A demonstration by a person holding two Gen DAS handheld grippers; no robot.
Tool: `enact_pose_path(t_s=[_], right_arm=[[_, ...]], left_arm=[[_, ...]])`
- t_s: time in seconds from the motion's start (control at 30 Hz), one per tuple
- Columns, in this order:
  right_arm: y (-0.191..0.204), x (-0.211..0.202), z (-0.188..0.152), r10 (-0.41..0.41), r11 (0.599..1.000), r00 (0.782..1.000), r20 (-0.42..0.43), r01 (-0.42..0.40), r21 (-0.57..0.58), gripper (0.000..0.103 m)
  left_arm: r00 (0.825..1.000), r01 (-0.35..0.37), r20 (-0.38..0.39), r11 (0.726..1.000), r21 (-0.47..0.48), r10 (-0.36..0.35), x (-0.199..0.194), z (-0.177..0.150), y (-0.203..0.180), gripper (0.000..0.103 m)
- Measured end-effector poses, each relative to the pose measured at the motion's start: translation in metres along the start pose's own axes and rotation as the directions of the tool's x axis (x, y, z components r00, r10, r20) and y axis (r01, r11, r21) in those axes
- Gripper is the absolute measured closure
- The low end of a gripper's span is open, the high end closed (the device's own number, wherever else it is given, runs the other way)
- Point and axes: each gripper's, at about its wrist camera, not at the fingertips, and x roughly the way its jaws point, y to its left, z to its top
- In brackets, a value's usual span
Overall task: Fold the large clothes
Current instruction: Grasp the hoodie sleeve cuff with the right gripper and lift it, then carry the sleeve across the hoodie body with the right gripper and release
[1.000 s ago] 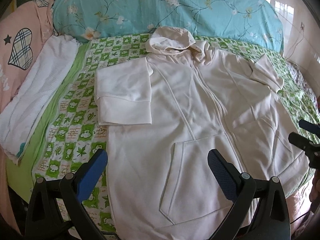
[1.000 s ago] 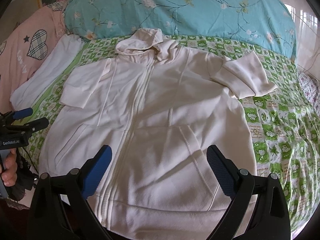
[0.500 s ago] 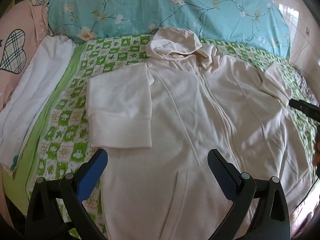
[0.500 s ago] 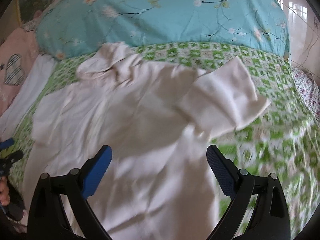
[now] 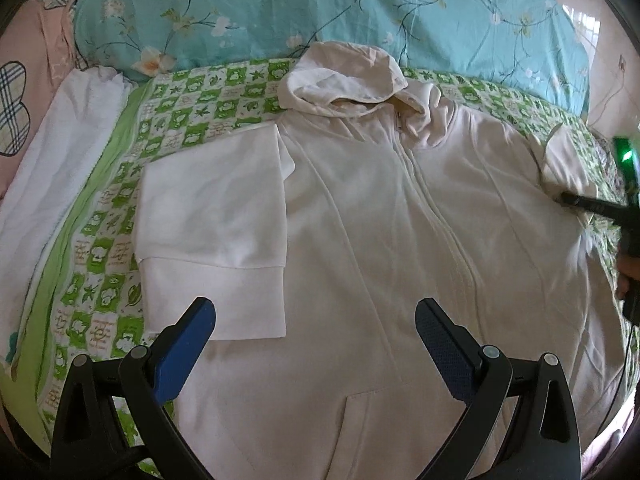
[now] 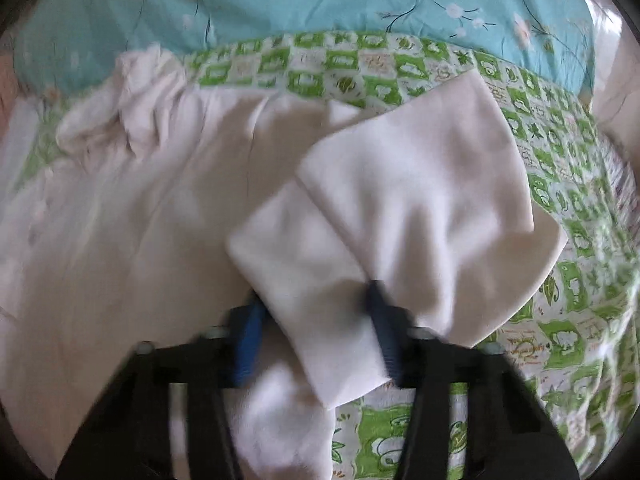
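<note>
A cream zip hoodie (image 5: 380, 220) lies face up on the bed, its hood (image 5: 344, 80) toward the pillows. Its left sleeve (image 5: 212, 216) is folded beside the body, with the cuff just ahead of my left gripper (image 5: 316, 344). That gripper hangs open over the hoodie's lower front with nothing between its blue pads. In the right wrist view the right sleeve (image 6: 420, 184) is folded back on itself. My right gripper (image 6: 312, 320) is closing on its cuff (image 6: 320, 300), which bunches between the pads. The picture there is blurred.
A blue floral duvet (image 5: 320, 4) is heaped along the far side. A white towel (image 5: 60, 152) and a pink cushion (image 5: 24, 80) lie at the left. The green checked sheet (image 5: 120, 272) shows around the hoodie. A hand (image 5: 628, 272) holds the right gripper at the right edge.
The right gripper has swung right to the right sleeve, and its wide jaws have narrowed onto the cuff. The left gripper has moved in toward the left sleeve and stays open.
</note>
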Motion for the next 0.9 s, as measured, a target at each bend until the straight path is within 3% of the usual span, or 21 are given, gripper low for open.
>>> enact_pose_path(t_s=[0.13, 0.17, 0.23, 0.33, 0.43, 0.47, 0.6, 0.77, 0.8, 0.87, 0.9], right_arm=[[0.001, -0.039, 0.010, 0.068, 0.996, 0.994, 0.091, -0.072, 0.046, 0.098], [0.005, -0.048, 0.011, 0.105, 0.992, 0.989, 0.105, -0.112, 0.054, 0.098], [0.021, -0.059, 0.017, 0.252, 0.962, 0.960, 0.125, -0.263, 0.078, 0.098], [0.064, -0.063, 0.021, 0.439, 0.892, 0.891, 0.112, -0.448, 0.069, 0.098], [0.119, -0.050, 0.023, 0.596, 0.798, 0.800, 0.065, -0.600, 0.064, 0.098], [0.138, -0.045, 0.021, 0.624, 0.777, 0.780, 0.045, -0.626, 0.061, 0.098], [0.207, -0.010, 0.019, 0.745, 0.666, 0.665, -0.047, -0.741, 0.083, 0.098], [0.269, 0.033, 0.011, 0.831, 0.555, 0.539, -0.138, -0.817, 0.158, 0.097], [0.279, 0.040, 0.009, 0.846, 0.533, 0.514, -0.145, -0.828, 0.174, 0.094], [0.281, 0.048, 0.005, 0.855, 0.518, 0.492, -0.166, -0.830, 0.208, 0.082], [0.281, 0.051, 0.004, 0.856, 0.515, 0.486, -0.176, -0.827, 0.226, 0.068]], left_arm=[[1.000, 0.012, 0.004, 1.000, -0.003, -0.012, 0.001, -0.003, 0.002, 0.003], [1.000, 0.019, 0.009, 1.000, -0.006, -0.019, 0.000, -0.003, 0.003, 0.003], [0.999, 0.046, 0.017, 0.999, -0.017, -0.045, -0.002, -0.005, 0.007, 0.003], [0.995, 0.093, 0.026, 0.995, -0.034, -0.092, -0.008, -0.008, 0.011, 0.003], [0.991, 0.130, 0.042, 0.990, -0.045, -0.128, -0.014, -0.014, 0.019, 0.003], [0.990, 0.139, 0.045, 0.989, -0.050, -0.137, -0.015, -0.015, 0.022, 0.003], [0.982, 0.184, 0.046, 0.979, -0.084, -0.181, -0.015, -0.021, 0.038, 0.003], [0.977, 0.213, 0.040, 0.969, -0.126, -0.210, -0.007, -0.022, 0.050, 0.003], [0.976, 0.216, 0.031, 0.967, -0.134, -0.214, -0.002, -0.022, 0.051, 0.003], [0.972, 0.235, 0.014, 0.960, -0.154, -0.235, 0.008, -0.020, 0.053, 0.003], [0.969, 0.245, 0.004, 0.955, -0.164, -0.248, 0.013, -0.019, 0.053, 0.003]])
